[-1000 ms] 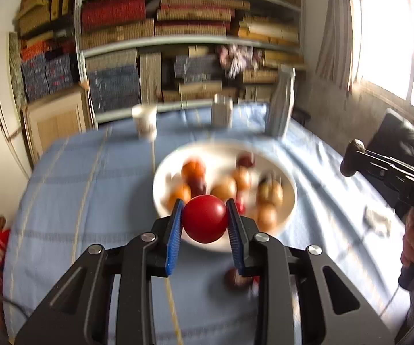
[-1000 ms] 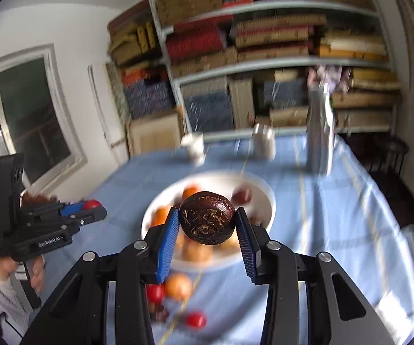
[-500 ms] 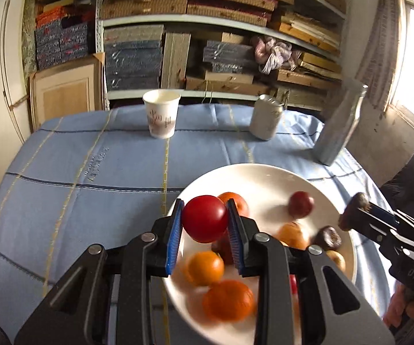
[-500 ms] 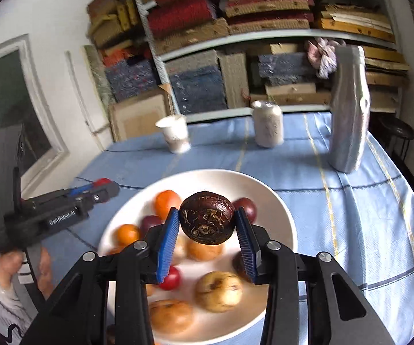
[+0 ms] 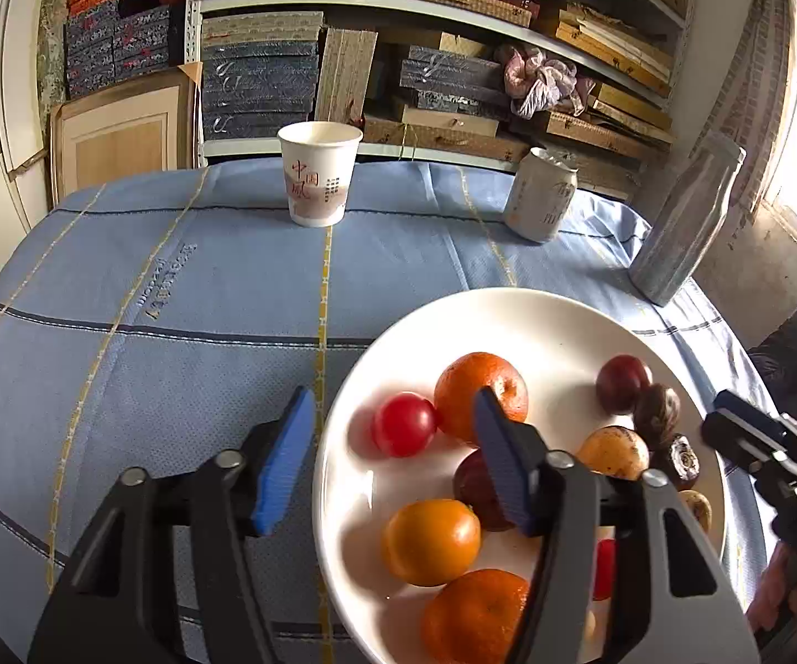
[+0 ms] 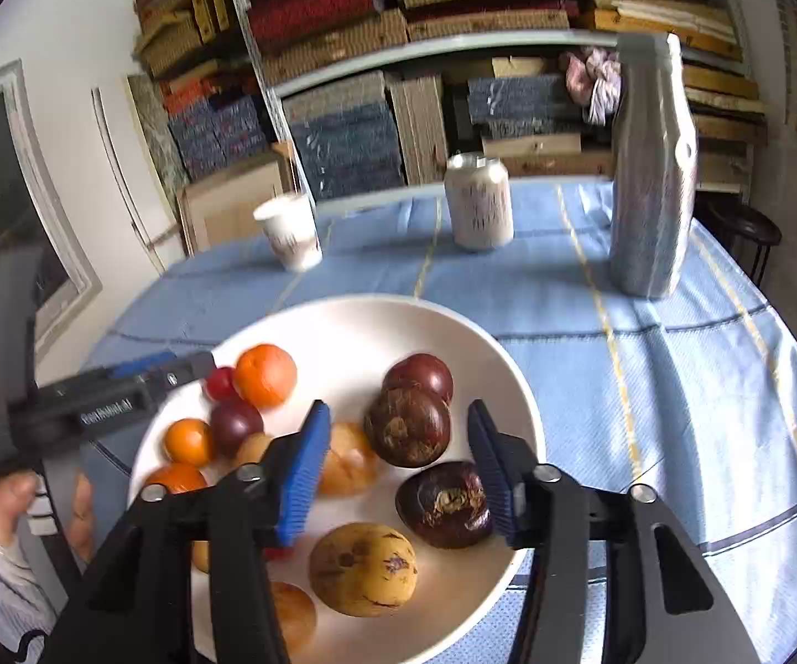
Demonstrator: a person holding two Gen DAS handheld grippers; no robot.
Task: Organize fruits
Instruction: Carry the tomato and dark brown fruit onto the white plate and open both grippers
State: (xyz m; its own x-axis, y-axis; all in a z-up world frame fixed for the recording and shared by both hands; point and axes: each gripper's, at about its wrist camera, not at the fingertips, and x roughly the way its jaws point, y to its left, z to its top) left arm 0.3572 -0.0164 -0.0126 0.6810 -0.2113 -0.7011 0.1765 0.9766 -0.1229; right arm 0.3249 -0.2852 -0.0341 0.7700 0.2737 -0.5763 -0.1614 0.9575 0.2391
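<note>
Two hand-held grippers are hovering over a wide white ceramic plate on a blue checked tablecloth, where a person is gathering loose fruit into one place. The left gripper, with its blue ribbed pads, is opening, its jaws standing apart and gripping nothing; a small glossy red tomato-like fruit is lying on the plate between and beyond them, touching a round orange tangerine, which seems to be keeping it from rolling. The right gripper is likewise opening with nothing pressed between its pads; a dark brown wrinkled passion fruit is resting on the plate in the gap, clear of both pads, against a smoother purple one. Both tools are angled downward over the plate, apparently so the fruit is being set down rather than dropped. Another dark wrinkled fruit and a yellow speckled one are sitting nearer the right gripper. A white paper cup, a pale drink can and a tall grey bottle are standing well apart at the table's far side, out of the working area. Judging by the filled plate, the sorting appears well advanced.
</note>
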